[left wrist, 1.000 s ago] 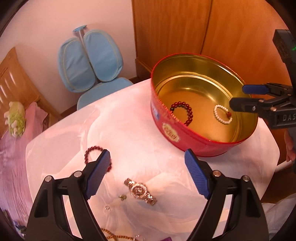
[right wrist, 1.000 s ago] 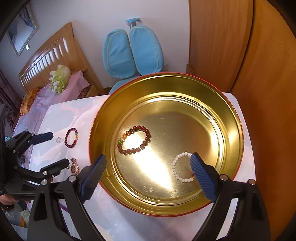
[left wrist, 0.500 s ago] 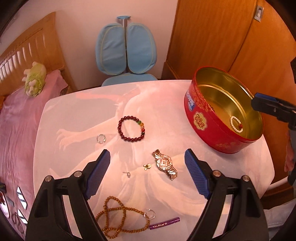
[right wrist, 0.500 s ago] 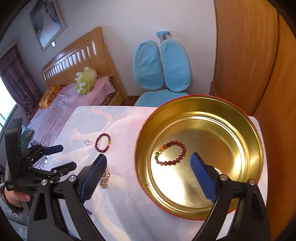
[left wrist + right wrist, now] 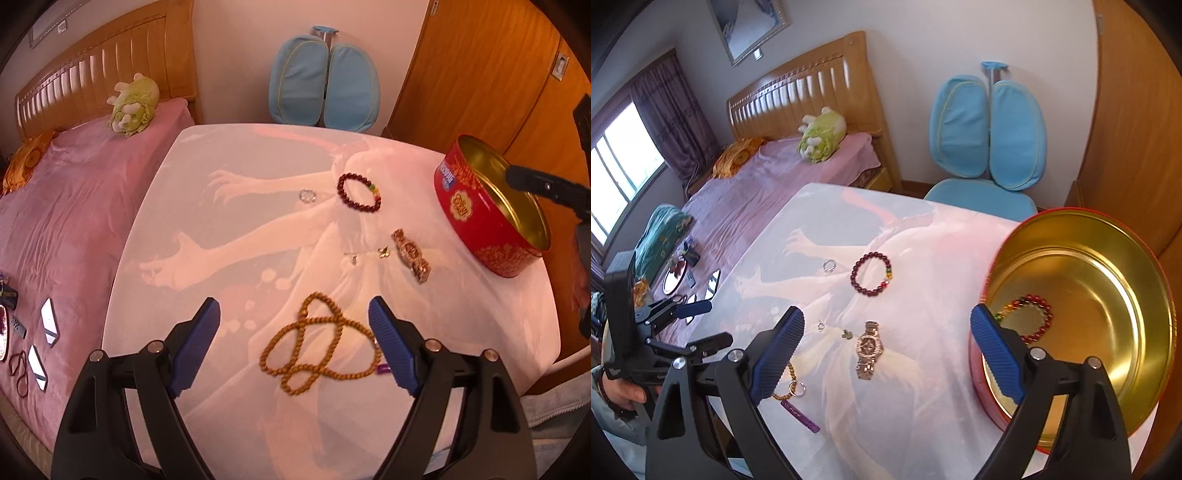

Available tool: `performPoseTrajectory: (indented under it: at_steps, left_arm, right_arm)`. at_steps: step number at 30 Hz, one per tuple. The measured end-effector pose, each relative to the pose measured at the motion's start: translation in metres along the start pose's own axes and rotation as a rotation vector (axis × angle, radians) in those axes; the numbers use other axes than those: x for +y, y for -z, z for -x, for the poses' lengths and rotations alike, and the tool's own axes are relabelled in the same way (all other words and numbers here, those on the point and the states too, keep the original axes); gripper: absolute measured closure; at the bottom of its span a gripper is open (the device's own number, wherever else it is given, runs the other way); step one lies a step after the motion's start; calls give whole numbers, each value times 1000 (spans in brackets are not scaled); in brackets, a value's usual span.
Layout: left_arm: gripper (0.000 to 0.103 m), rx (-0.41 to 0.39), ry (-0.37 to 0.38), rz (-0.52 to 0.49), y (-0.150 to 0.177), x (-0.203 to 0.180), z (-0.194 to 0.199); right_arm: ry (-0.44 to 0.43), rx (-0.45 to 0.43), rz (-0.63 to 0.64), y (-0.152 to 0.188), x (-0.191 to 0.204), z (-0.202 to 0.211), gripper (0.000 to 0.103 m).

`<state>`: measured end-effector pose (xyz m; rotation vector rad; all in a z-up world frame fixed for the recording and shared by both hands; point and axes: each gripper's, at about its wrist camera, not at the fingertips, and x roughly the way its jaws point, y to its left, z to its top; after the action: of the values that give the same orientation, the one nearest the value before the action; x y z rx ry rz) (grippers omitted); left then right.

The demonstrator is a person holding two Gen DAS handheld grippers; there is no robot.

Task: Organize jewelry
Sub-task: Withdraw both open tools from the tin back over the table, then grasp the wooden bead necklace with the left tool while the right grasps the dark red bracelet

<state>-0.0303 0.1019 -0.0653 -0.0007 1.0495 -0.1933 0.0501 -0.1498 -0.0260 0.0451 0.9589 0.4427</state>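
Now, left gripper (image 5: 293,319): jaws spread, empty, above the wooden bead necklace (image 5: 318,344)
Right gripper (image 5: 886,341): jaws spread, empty; gold watch (image 5: 868,349) lies between its fingers
Tin (image 5: 1115,280): holds a red bead bracelet (image 5: 1036,318)
Table (image 5: 923,406): dark red bracelet (image 5: 871,273); silver ring (image 5: 829,265) just beside it

Left claw (image 5: 295,321) open above wooden bead necklace (image 5: 318,343).

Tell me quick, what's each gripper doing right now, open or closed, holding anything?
Left gripper: open, holding nothing, above the wooden bead necklace.
Right gripper: open, holding nothing, beside the red tin.
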Motion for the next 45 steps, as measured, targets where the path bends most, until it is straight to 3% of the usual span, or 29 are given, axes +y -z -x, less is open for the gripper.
performPoseTrajectory:
  at_steps: [6, 10, 19, 22, 28, 31, 33, 34, 35, 37, 40, 45]
  left_arm:
    - [22, 47, 12, 7, 15, 6, -15]
    - [22, 64, -17, -62, 14, 2, -31]
    - [22, 86, -5, -203, 10, 2, -69]
    - [22, 75, 0, -261, 13, 2, -73]
    - [22, 45, 38, -314, 20, 3, -77]
    - [24, 25, 67, -302, 21, 5, -80]
    - [41, -3, 89, -323, 22, 3, -76]
    - [68, -13, 101, -331, 23, 2, -74]
    - [95, -10, 112, -327, 22, 3, -73]
    - [95, 7, 159, -298, 20, 5, -73]
    - [95, 20, 171, -271, 17, 8, -73]
    - [95, -37, 196, -176, 0, 10, -49]
  right_arm:
    - [-8, 48, 42, -4, 18, -29, 11]
    - [8, 109, 54, -13, 23, -64, 11]
    - [134, 174, 119, -32, 23, -137, 11]
    - [156, 195, 94, -36, 13, -153, 21]
    - [178, 220, 71, -37, 2, -178, 22]
    - [179, 232, 69, -34, 2, -186, 35]
    - [177, 216, 110, -29, 9, -185, 56]
    - [159, 216, 129, -26, 14, -183, 83]
    - [164, 222, 152, -24, 20, -183, 94]
    - [184, 229, 188, -20, 27, -185, 95]
    - [154, 237, 159, -22, 26, -183, 95]
    - [110, 122, 140, -28, 34, -135, 95]
